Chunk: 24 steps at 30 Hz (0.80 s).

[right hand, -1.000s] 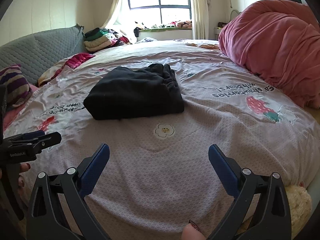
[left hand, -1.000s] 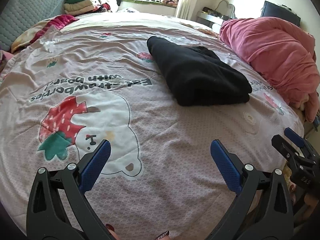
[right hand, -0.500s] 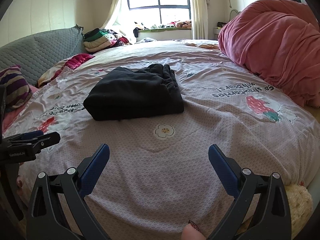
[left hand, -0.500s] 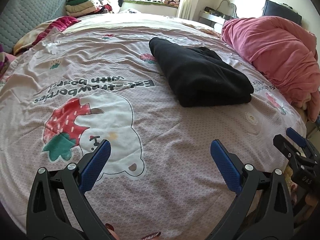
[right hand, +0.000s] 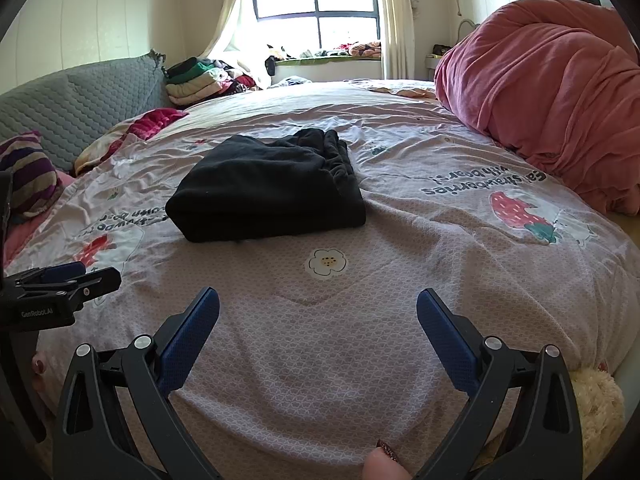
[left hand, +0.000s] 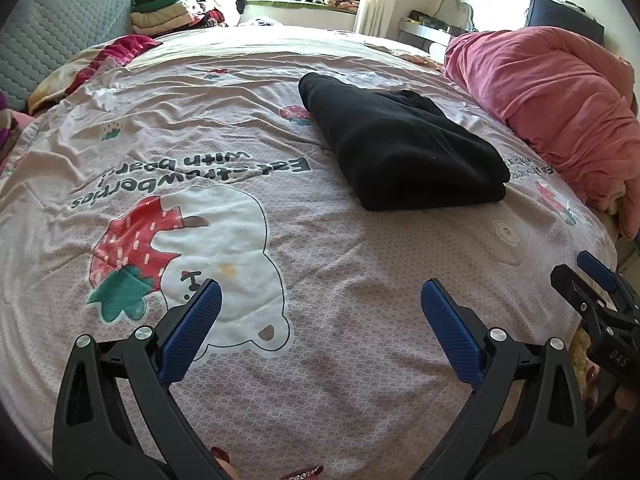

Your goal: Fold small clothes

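Observation:
A black garment (left hand: 404, 148) lies folded into a thick rectangle on the pink printed bed sheet (left hand: 280, 360); it also shows in the right wrist view (right hand: 272, 192). My left gripper (left hand: 320, 300) is open and empty, held over the sheet near the bed's front edge, well short of the garment. My right gripper (right hand: 318, 308) is open and empty too, also near the front edge. Each gripper shows at the side of the other's view: the right one (left hand: 592, 284) and the left one (right hand: 68, 276).
A bundled pink duvet (right hand: 552, 100) fills the right side of the bed. A grey quilted headboard (right hand: 80, 100) and striped pillow (right hand: 28, 176) are at the left. A stack of folded clothes (right hand: 200, 80) sits by the window.
The left gripper has drifted slightly, so the garment sits a little farther right and lower in its view. The right gripper has barely moved. Both stay open.

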Tool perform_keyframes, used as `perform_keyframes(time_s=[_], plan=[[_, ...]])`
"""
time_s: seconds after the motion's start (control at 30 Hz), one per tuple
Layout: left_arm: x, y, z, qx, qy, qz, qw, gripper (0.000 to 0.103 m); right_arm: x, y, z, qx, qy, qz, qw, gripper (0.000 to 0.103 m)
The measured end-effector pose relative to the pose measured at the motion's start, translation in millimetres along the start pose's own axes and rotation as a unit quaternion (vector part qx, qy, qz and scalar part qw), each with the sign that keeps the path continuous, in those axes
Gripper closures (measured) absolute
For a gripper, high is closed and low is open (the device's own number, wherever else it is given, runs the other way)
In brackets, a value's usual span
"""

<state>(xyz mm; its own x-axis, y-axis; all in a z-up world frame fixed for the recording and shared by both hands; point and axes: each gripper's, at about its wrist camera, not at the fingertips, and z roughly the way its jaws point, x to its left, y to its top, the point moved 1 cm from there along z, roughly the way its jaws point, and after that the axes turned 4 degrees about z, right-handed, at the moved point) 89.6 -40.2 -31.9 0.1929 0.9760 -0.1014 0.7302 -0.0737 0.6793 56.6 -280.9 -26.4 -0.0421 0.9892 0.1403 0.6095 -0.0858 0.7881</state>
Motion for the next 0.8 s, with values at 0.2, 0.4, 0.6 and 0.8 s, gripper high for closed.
perform_keyframes(time_s=[0.2, 0.4, 0.6, 0.8], plan=[[0.6, 0.4, -0.6, 0.0, 0.002, 0.0, 1.0, 0.009, -0.3, 0.4, -0.7, -0.001, -0.001, 0.0, 1.0, 0.005], [3.1, 0.0, -3.3, -0.002, 0.002, -0.004, 1.0, 0.009, -0.6, 0.4, -0.9, -0.001, -0.001, 0.001, 1.0, 0.005], [2.8, 0.6, -2.7, -0.001, 0.002, -0.004, 1.0, 0.009, -0.8, 0.7, -1.2, -0.001, -0.001, 0.001, 1.0, 0.005], [2.7, 1.1, -2.7, -0.004, 0.002, -0.004, 1.0, 0.009, -0.4, 1.0, -1.7, -0.002, -0.001, 0.001, 1.0, 0.005]])
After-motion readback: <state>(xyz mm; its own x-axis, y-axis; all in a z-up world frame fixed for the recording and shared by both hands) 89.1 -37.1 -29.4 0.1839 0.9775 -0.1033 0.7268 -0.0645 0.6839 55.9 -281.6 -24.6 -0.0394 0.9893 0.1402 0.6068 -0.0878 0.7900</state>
